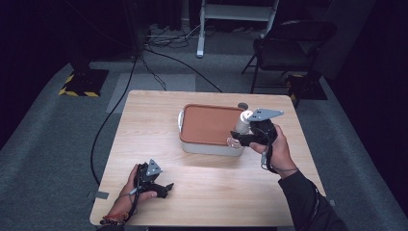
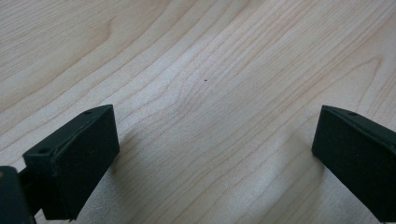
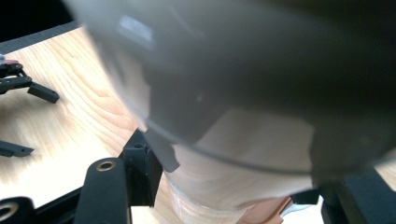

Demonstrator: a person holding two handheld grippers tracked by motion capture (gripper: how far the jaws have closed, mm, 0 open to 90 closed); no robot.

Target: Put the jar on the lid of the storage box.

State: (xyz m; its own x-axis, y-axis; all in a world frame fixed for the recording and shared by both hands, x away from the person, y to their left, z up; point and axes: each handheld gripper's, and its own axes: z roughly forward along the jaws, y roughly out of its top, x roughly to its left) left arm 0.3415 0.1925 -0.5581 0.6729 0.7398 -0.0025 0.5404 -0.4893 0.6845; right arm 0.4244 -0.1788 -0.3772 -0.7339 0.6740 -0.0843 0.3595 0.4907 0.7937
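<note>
Wooden table (image 1: 207,187) | left tongs (image 1: 165,187) released | right tongs (image 1: 239,138) grasping blurred glass (image 1: 239,130)

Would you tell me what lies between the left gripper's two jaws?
Nothing but bare wooden table; the left gripper stands open, as the left gripper view shows.

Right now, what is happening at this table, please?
A person works at a wooden table with a gripper in each hand. The right gripper holds a clear, glass-like container, tipped on its side, at the right end of a white box with a brown lid; what kind of vessel it is cannot be told. The left gripper rests near the front left of the table, jaws open and holding nothing.
</note>
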